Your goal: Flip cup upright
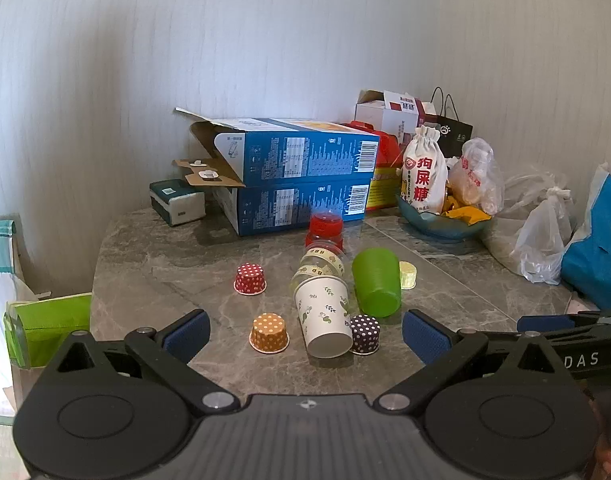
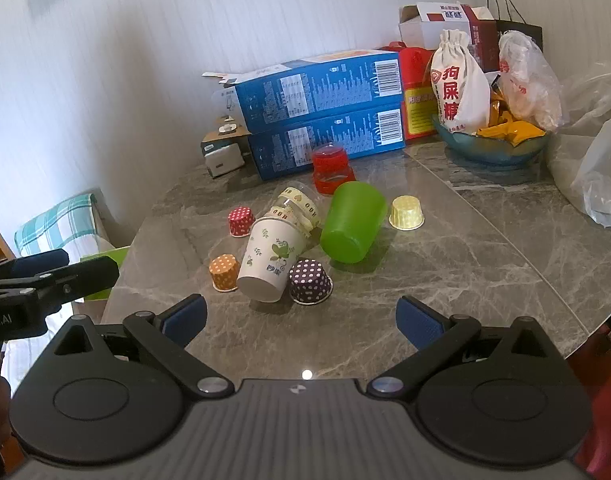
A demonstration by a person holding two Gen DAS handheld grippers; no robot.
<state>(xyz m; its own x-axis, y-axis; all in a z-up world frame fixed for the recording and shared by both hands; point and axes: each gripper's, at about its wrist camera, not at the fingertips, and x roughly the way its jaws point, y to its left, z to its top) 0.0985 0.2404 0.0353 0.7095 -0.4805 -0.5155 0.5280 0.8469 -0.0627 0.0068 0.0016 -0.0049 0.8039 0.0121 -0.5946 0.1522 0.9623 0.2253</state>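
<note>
Writing: we read "狗屎糖" on the white pouch (image 2: 459, 80).
Count: we see two blue boxes (image 2: 317, 114), four dotted liners (image 2: 309, 282).
Tools: left gripper (image 1: 305, 330) and right gripper (image 2: 301, 318) gape wide, holding nothing.

Right gripper (image 2: 301, 320) at the near edge of the grey marble table (image 2: 485, 240), blue-padded fingers spread wide, nothing between them. Ahead, a cluster of cups: white paper cup (image 2: 271, 260) tipped on its side, base toward the camera; green cup (image 2: 352, 222) also tipped, base forward; a clear cup (image 2: 299, 206) lying behind the white one. Small dotted cups sit mouth-down around them: orange (image 2: 224, 273), purple (image 2: 309, 281), red (image 2: 240, 220), yellow (image 2: 405, 212). Blue boxes (image 2: 321, 110) stacked at the back. Left gripper (image 2: 41, 276) enters at the left edge.
</note>
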